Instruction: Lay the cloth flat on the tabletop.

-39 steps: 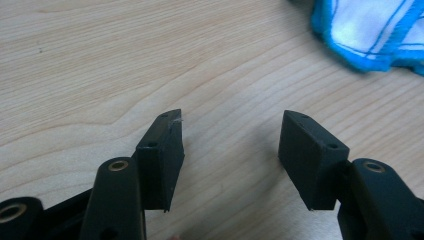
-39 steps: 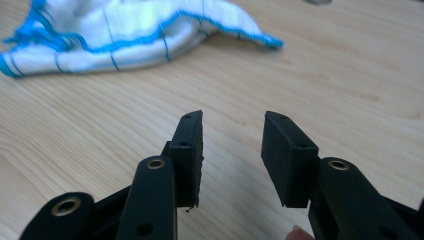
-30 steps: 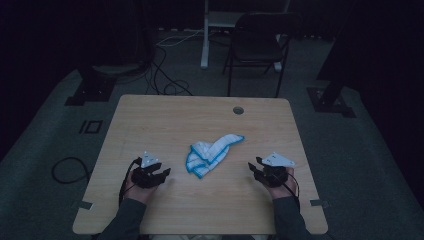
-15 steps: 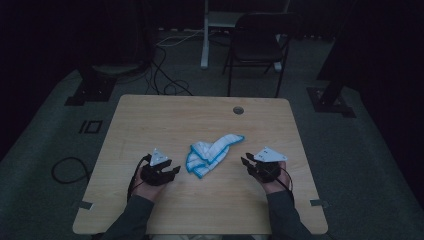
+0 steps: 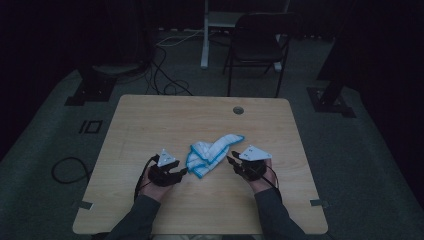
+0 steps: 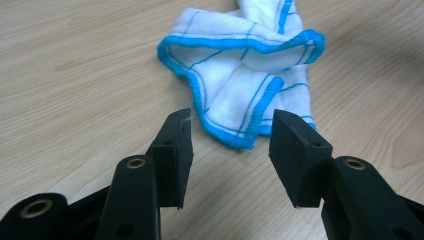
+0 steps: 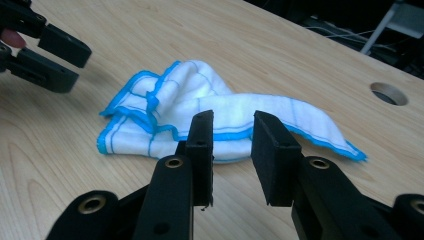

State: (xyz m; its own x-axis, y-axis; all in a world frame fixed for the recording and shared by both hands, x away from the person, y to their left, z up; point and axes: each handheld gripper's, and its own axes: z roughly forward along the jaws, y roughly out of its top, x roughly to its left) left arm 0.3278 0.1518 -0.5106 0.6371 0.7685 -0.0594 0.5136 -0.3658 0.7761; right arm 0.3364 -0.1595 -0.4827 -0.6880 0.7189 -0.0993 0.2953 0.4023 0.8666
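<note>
A crumpled white cloth [image 5: 212, 152] with blue edging and thin blue lines lies in the middle of the wooden table [image 5: 165, 115]. My left gripper [image 5: 182, 171] sits just left of it, open, and its tips are a short way from the cloth's near corner [image 6: 235, 135]. In its own view the left gripper [image 6: 232, 132] holds nothing. My right gripper [image 5: 233, 158] is open at the cloth's right side. In the right gripper view the cloth [image 7: 165, 107] spreads just beyond the right gripper [image 7: 232, 125], and the left gripper [image 7: 60, 47] shows at the top left.
A round cable hole [image 5: 238, 110] is near the table's far edge, also seen as the hole [image 7: 389, 93] in the right gripper view. A dark chair [image 5: 260, 45] and a white post [image 5: 205, 35] stand behind the table. Cables [image 5: 165, 75] lie on the floor.
Both grippers have moved inward across the table and now flank the cloth closely. The cloth has not moved.
</note>
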